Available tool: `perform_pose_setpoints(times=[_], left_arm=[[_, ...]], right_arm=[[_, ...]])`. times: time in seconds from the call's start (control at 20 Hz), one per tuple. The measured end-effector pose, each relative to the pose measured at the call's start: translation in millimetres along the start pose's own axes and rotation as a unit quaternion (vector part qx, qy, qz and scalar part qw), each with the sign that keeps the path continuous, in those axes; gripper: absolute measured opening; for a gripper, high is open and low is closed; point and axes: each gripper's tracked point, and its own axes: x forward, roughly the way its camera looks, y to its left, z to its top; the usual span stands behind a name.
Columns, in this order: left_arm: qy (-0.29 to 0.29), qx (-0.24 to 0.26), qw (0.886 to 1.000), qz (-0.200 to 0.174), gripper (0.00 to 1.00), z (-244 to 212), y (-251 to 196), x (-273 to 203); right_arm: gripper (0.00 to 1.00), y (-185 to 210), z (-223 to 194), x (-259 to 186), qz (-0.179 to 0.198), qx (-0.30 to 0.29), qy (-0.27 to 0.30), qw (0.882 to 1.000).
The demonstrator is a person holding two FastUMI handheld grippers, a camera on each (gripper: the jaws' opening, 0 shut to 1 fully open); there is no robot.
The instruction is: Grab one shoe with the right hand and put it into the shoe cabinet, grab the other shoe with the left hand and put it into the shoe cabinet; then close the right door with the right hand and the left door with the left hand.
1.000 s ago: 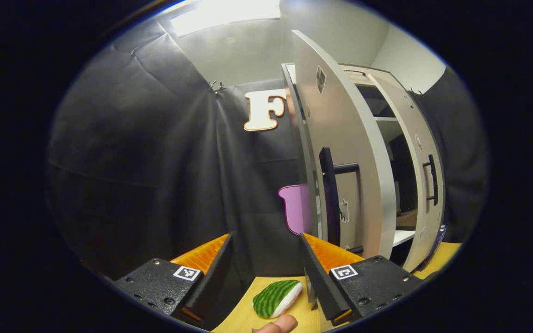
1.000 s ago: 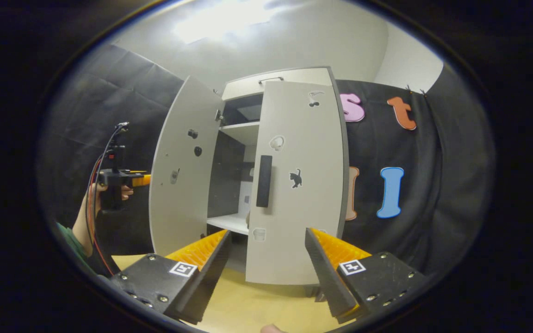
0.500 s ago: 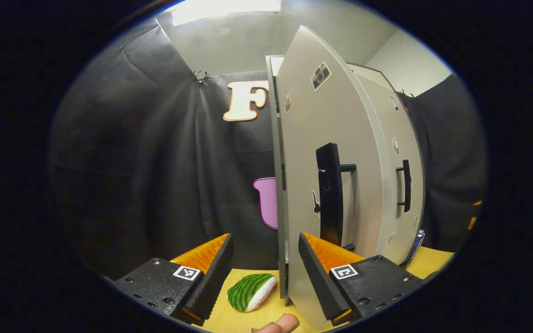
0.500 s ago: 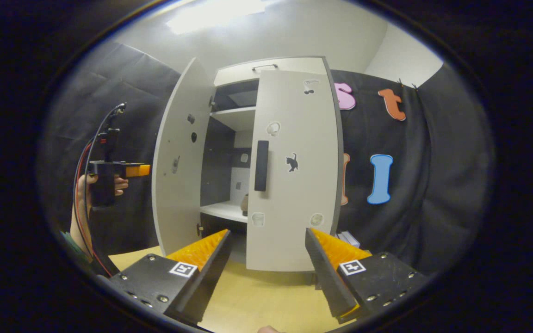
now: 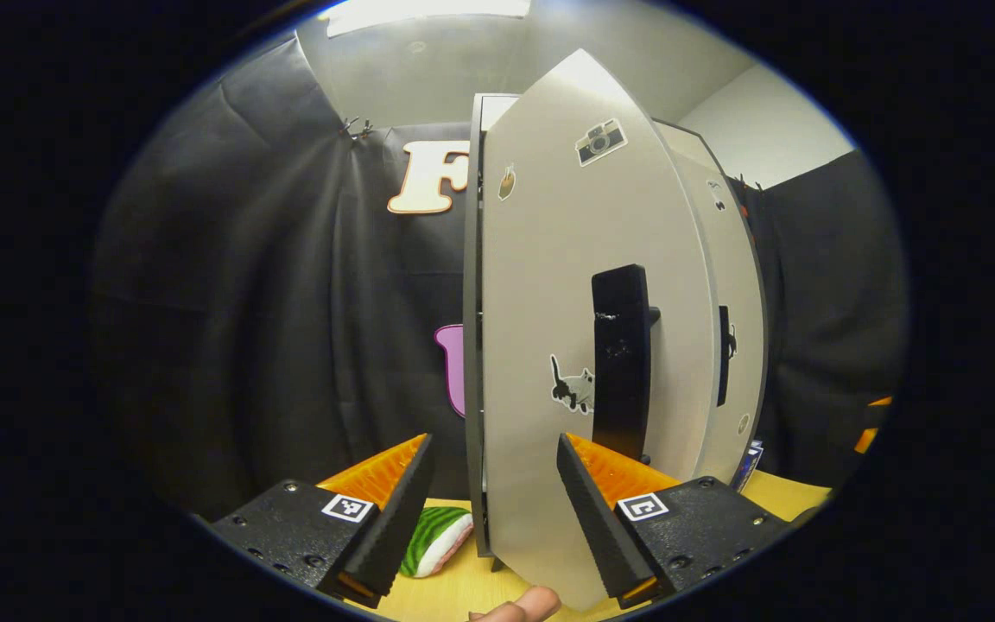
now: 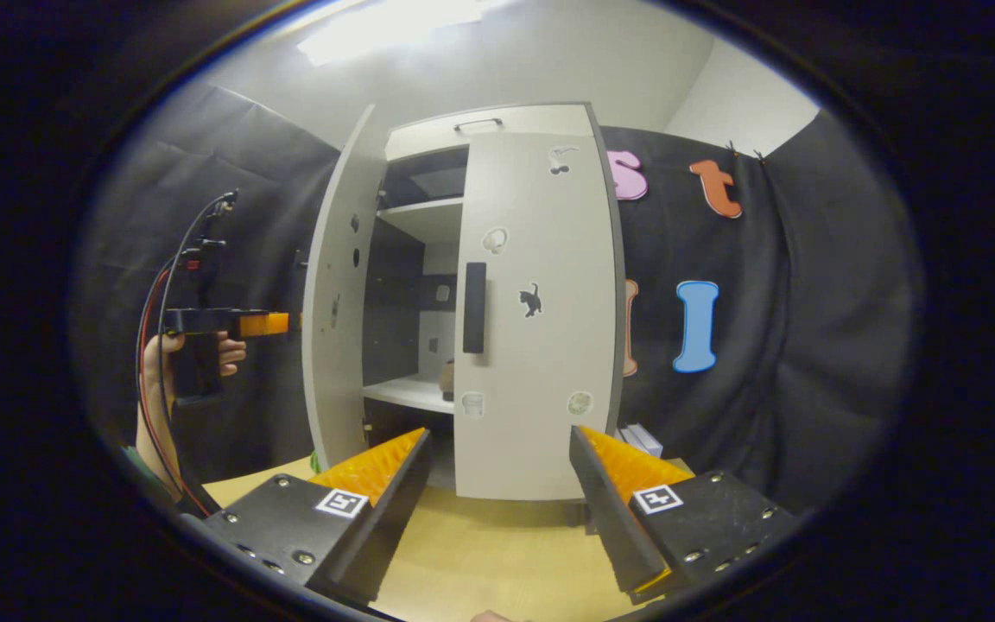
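Note:
The grey shoe cabinet (image 6: 480, 138) stands on the wooden table (image 6: 497, 553). Its right door (image 6: 541, 345), with a black handle (image 6: 474, 307), looks closed. The left door (image 6: 331, 328) stands partly ajar, leaving a gap onto a white shelf (image 6: 402, 393), where a tan bit of a shoe (image 6: 446, 377) peeks out. My left gripper (image 5: 493, 510) is open, close against the outer face of the left door (image 5: 549, 285) below its black handle (image 5: 621, 358). A hand holds the left gripper (image 6: 238, 325) beside that door. My right gripper (image 6: 497, 510) is open and holds nothing, a little back from the right door.
A green-and-white striped toy (image 5: 433, 540) lies on the table left of the cabinet's foot. A small stack of flat things (image 6: 640, 439) sits by the cabinet's right side. Black cloth walls close in behind and on both sides.
The left door has swung from wide open toward closed, with my left gripper following its outer face. The right door looks slightly more closed, and my right gripper drew back a little.

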Motion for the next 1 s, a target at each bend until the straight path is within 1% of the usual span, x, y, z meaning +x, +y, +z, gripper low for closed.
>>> perform_pose_setpoints(times=[0.1,0.15,0.2,0.35,0.4,0.45,0.5,0.55,0.65,0.75,0.8,0.85,0.9,0.95,1.0], left_arm=[[0.000,-0.001,1.000,-0.004,0.87,0,-3,3],[0.001,-0.002,1.000,-0.005,0.88,0,-5,4],[0.002,-0.004,1.000,-0.006,0.87,0,-6,7],[0.004,-0.005,1.000,-0.014,0.88,0,-18,14],[0.008,-0.008,1.000,-0.019,0.85,-3,-24,16],[0.016,-0.010,1.000,-0.025,0.88,-8,-30,18],[0.024,-0.018,0.999,-0.029,0.88,-15,-37,18],[0.031,-0.024,0.999,-0.033,0.91,-18,-42,18],[0.033,-0.037,0.998,-0.036,0.93,-18,-45,22],[0.030,-0.038,0.998,-0.034,0.92,-19,-48,23],[0.029,-0.034,0.999,-0.030,0.93,-18,-47,20],[0.027,-0.029,0.999,-0.026,0.92,-18,-45,18],[0.023,-0.027,0.999,-0.021,0.94,-17,-43,15],[0.022,-0.024,0.999,-0.016,0.92,-17,-42,10],[0.016,-0.026,0.999,-0.014,0.94,-14,-41,5]], right_arm=[[0.96,1,4,0,0.004,-0.004,-0.007,1.000],[0.98,0,4,-2,0.000,-0.008,-0.010,1.000],[0.94,-2,6,-3,-0.007,-0.011,-0.014,1.000],[0.96,-7,11,-6,-0.031,-0.016,-0.026,0.999],[0.96,-6,12,-6,-0.034,-0.016,-0.029,0.999],[0.96,-7,11,-6,-0.037,-0.014,-0.028,0.999],[0.96,-8,11,-5,-0.038,-0.012,-0.027,0.999],[0.95,-10,11,-4,-0.042,-0.009,-0.026,0.999],[0.94,-10,12,-6,-0.044,-0.007,-0.024,0.999],[0.96,-12,14,-6,-0.046,-0.007,-0.027,0.999],[0.98,-13,15,-7,-0.048,-0.007,-0.028,0.998],[0.96,-13,16,-7,-0.050,-0.008,-0.030,0.998],[0.98,-13,18,-8,-0.051,-0.008,-0.032,0.998],[0.98,-13,18,-8,-0.051,-0.008,-0.034,0.998],[0.98,-14,19,-8,-0.052,-0.008,-0.035,0.998]])
